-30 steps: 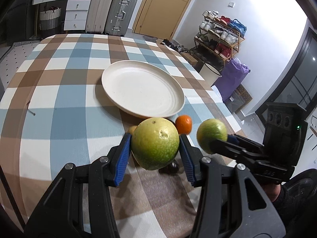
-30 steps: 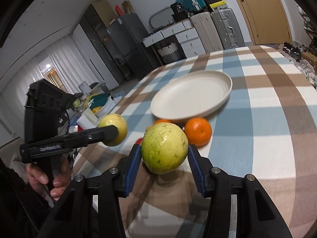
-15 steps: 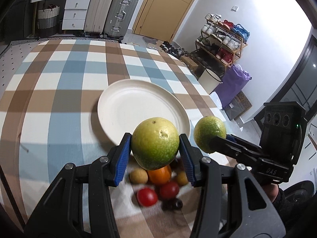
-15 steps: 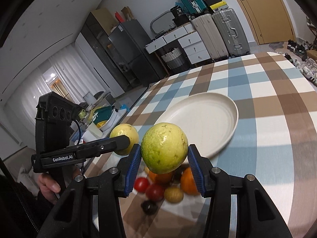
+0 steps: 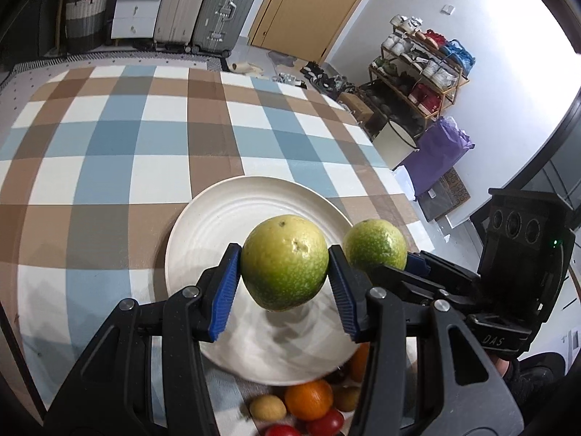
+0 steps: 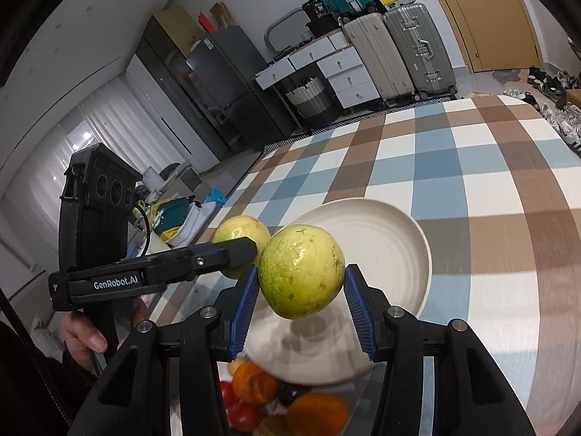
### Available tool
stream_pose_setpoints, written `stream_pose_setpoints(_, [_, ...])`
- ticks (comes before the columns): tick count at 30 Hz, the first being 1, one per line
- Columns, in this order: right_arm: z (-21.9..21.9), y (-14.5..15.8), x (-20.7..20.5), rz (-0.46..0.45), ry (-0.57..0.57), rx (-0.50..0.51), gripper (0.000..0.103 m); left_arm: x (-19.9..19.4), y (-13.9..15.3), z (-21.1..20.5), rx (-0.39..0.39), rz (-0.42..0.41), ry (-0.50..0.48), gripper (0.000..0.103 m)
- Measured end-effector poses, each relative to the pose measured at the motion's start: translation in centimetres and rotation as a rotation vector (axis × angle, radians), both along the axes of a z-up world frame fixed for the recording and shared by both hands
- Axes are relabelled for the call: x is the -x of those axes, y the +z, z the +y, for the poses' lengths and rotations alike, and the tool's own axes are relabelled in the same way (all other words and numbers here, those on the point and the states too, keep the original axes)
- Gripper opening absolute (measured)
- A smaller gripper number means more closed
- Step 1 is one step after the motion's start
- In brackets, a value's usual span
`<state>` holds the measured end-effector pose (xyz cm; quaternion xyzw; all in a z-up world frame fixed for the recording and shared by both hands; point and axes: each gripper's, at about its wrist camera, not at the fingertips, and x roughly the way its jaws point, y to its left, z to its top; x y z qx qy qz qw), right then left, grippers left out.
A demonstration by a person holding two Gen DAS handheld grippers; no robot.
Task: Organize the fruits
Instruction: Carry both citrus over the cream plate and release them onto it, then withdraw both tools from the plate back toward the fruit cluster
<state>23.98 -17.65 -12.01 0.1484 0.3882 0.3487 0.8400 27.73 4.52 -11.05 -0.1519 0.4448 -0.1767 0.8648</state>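
My left gripper (image 5: 285, 272) is shut on a green guava (image 5: 285, 261) and holds it above the near part of the white plate (image 5: 225, 225). My right gripper (image 6: 301, 285) is shut on a second green guava (image 6: 301, 270), also above the plate (image 6: 392, 239). Each gripper shows in the other's view: the right one with its guava (image 5: 374, 245) just right of the left one, the left one with its guava (image 6: 239, 230) just left of the right one. Oranges (image 5: 308, 399), red tomatoes (image 5: 325, 423) and small fruits lie on the cloth at the plate's near rim.
The table carries a blue, brown and white checked cloth (image 5: 120, 138). Suitcases (image 5: 225, 3) and drawers stand beyond the far edge, a shoe rack (image 5: 421, 61) to the right. A hand (image 6: 83, 334) holds the left gripper's handle.
Both grippers have risen and moved forward with their guavas, from over the fruit pile to above the plate. The fruit pile now lies below and behind the fingertips.
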Motion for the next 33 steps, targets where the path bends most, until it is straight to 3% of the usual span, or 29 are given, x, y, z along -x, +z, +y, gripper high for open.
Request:
stream_pose_setpoints(16, [1.2,-3.2,-3.3,0.070,0.026,0.075,0.049,-4.3,-4.5,-0.1,0.023,0.091,-0.023,0.045])
stream_pose_setpoints(23, [0.2,-2.3,-2.7,0.037,-0.001,0.068,0.056,-3.5,-3.0,-0.5,0.001,0.045,-0.025,0.045])
stream_pose_setpoints(25, [0.0,-1.7,-2.2,0.017,-0.013,0.074,0.062,-3.0,-2.5,-0.3,0.001,0.039,-0.017,0.045])
stream_pose_setpoints(33, [-0.8,0.8,0.6,-0.057,-0.045,0.067,0.062,1.0,-0.5,0.5,-0.041,-0.009,0.027,0.048])
